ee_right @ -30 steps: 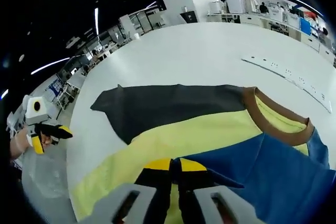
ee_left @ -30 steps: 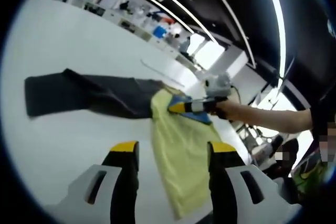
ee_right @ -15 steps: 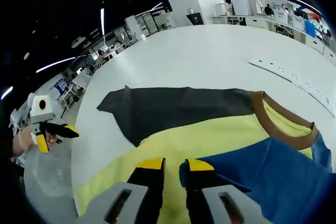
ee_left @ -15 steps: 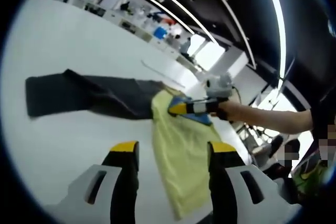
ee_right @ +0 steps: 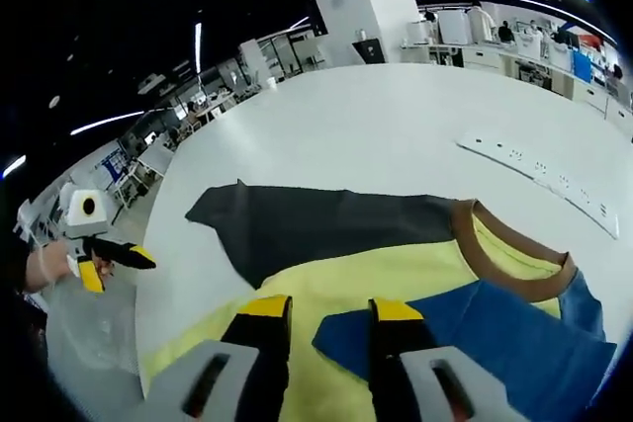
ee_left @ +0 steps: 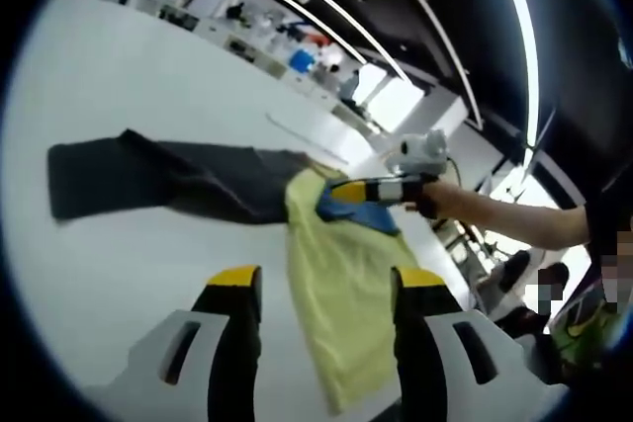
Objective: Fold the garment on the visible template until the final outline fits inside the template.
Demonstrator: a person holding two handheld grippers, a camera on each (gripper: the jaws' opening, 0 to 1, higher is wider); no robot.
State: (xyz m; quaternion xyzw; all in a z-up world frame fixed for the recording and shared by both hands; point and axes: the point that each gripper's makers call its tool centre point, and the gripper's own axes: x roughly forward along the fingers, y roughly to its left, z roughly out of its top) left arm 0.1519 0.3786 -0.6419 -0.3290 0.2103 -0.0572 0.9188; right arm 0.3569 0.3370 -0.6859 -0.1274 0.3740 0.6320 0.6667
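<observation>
Yellow, blue and charcoal T-shirt lies partly folded on the white desk.
Right gripper, jaws apart, hovers over its blue sleeve; left gripper, also apart, waits beside the hem. More folds seem needed.

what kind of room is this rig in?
Likely an open-plan lab or workshop: a big white table, rows of cluttered workbenches behind it, and long ceiling strip lights overhead.
</observation>
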